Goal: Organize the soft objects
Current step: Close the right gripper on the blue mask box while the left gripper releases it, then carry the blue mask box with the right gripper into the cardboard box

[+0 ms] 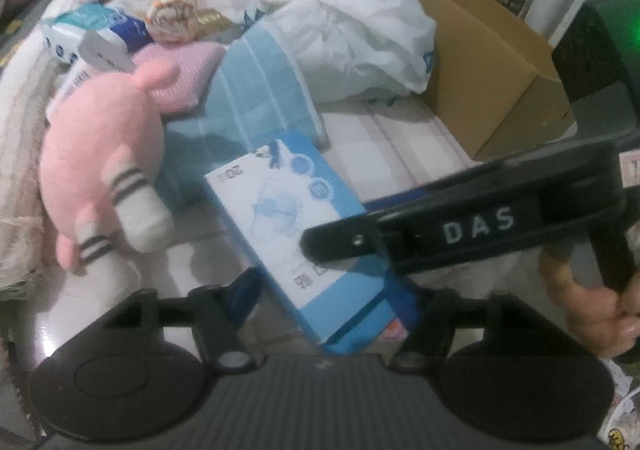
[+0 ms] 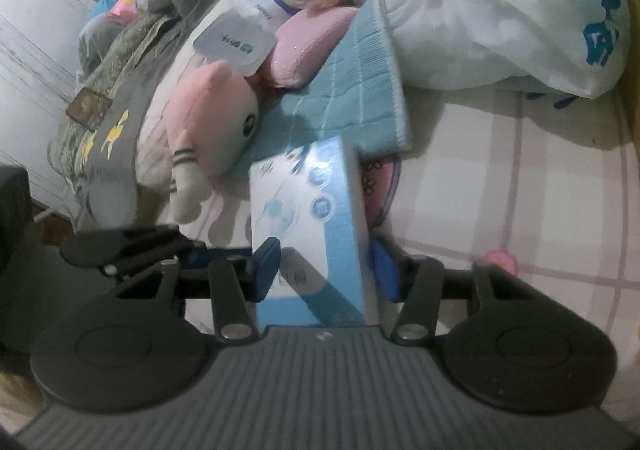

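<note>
One blue box (image 2: 308, 226) | right gripper (image 2: 326, 270) fingers bracket it (contact unclear) | left gripper (image 1: 332, 302) fingers likewise.

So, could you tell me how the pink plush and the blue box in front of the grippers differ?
The plush is pink with striped white limbs; the box is light blue and white with printed pictures. The plush is rounded and soft-looking; the box is flat-sided and shiny. The plush lies free of both grippers; the box sits between the fingers of the right gripper, and the left gripper also straddles it. Both rest on the checked sheet, beside the blue towel.
</note>
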